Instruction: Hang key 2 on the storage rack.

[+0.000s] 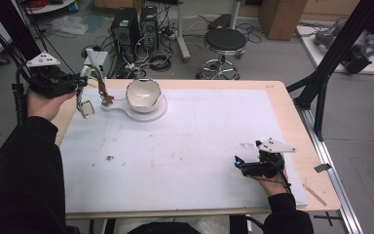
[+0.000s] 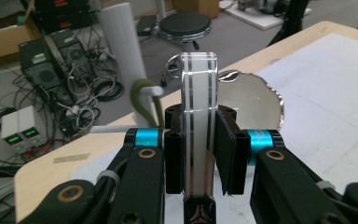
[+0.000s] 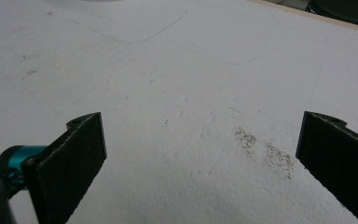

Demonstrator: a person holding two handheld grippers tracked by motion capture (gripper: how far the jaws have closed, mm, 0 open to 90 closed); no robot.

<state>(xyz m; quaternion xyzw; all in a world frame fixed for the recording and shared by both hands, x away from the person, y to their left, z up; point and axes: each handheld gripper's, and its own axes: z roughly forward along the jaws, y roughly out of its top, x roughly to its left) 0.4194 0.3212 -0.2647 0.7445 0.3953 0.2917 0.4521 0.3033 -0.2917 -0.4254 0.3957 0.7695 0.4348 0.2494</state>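
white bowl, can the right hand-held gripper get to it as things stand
Probably yes: the right hand-held gripper has open, empty jaws, and the white mat between it and the white bowl lies bare.

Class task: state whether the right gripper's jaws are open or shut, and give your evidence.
Open. In its own view the right gripper has its two black pads standing far apart, with bare white table mat between them.

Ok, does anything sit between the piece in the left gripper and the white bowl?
Nothing visible does: the left gripper is shut on the striped white piece, and the bowl lies just beyond it.
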